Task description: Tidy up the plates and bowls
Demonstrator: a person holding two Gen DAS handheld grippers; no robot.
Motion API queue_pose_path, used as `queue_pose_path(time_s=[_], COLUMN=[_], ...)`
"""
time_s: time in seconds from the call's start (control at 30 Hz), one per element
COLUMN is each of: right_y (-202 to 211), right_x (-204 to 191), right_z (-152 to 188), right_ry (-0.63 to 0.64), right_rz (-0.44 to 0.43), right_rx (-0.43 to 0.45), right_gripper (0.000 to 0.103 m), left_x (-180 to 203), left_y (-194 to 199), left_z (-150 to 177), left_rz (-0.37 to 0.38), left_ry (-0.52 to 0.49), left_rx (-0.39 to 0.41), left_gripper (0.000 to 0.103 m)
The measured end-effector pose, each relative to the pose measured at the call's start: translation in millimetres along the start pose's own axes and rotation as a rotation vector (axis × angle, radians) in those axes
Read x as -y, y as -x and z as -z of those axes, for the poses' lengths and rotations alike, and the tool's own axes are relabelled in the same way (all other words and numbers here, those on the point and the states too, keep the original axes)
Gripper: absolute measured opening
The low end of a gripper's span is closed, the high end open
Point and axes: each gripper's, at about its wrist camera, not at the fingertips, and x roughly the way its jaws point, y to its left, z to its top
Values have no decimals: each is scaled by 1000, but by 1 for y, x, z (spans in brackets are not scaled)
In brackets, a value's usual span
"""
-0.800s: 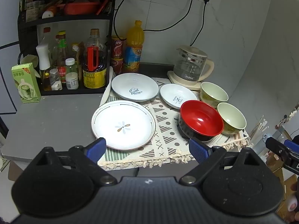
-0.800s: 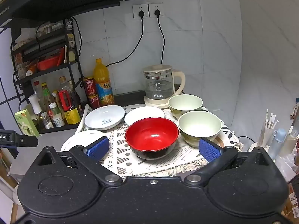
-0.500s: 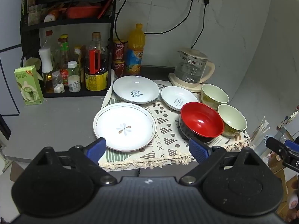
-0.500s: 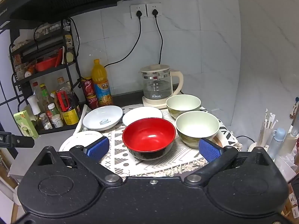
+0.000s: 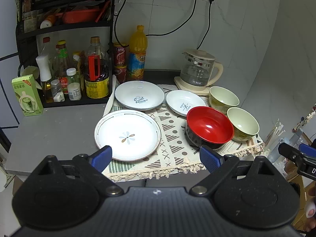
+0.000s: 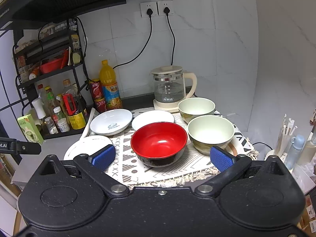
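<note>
Plates and bowls sit spread over the patterned mat on your tabletop, nothing stacked yet. Your left gripper and right gripper both hover wide open, empty. Next, probably nest one green bowl into its twin. Kettle crowds the back corner.

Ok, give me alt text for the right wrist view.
Open right gripper hovers before a red bowl on a patterned mat, jaws empty. Two green bowls sit right, white plates left, glass kettle behind.
</note>
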Motion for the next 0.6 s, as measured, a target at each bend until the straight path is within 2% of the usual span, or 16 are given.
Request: queue_pose_path(time_s=[0.6], right_y=[3], right_x=[5], right_z=[1], right_ry=[1], right_rz=[-12], right_rx=[-4], right_gripper=[103], left_x=[18], left_y=[-6], left_z=[1], left_rz=[2], left_ry=[-11], left_rx=[-20], left_gripper=[94])
